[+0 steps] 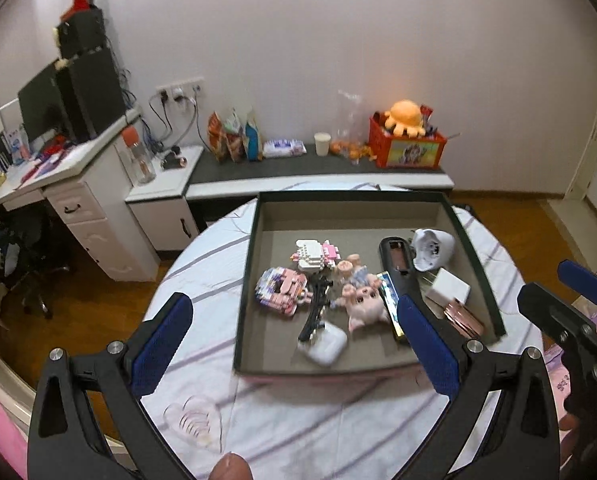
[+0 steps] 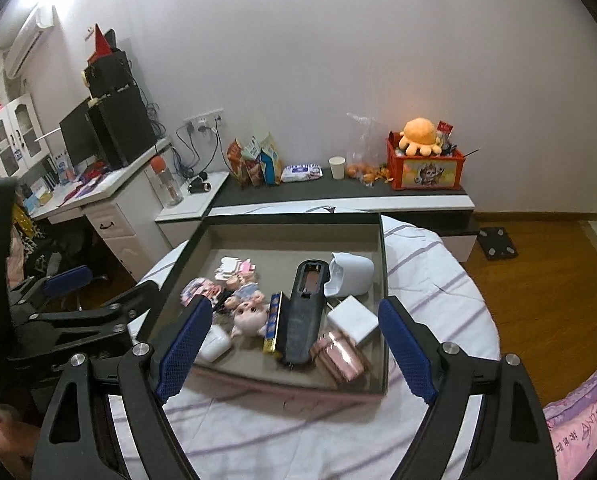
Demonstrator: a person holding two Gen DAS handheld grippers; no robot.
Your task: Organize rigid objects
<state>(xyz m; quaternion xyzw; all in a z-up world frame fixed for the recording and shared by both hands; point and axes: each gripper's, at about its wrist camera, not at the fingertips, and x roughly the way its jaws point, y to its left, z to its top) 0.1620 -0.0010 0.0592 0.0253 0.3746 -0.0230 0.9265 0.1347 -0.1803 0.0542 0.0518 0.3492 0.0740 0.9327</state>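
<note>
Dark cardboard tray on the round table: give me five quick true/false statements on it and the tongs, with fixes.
1. The dark cardboard tray holds all the small objects. True.
2. The left tongs grip the white earbud case. False: they are open and empty, and the case lies in the tray.
3. The pink pig figurine lies in the tray. True.
4. The right tongs hold the long black remote-like device. False: they are open and the device lies flat in the tray.
5. The orange plush octopus is inside the tray. False: it sits on the red crate by the wall.
</note>
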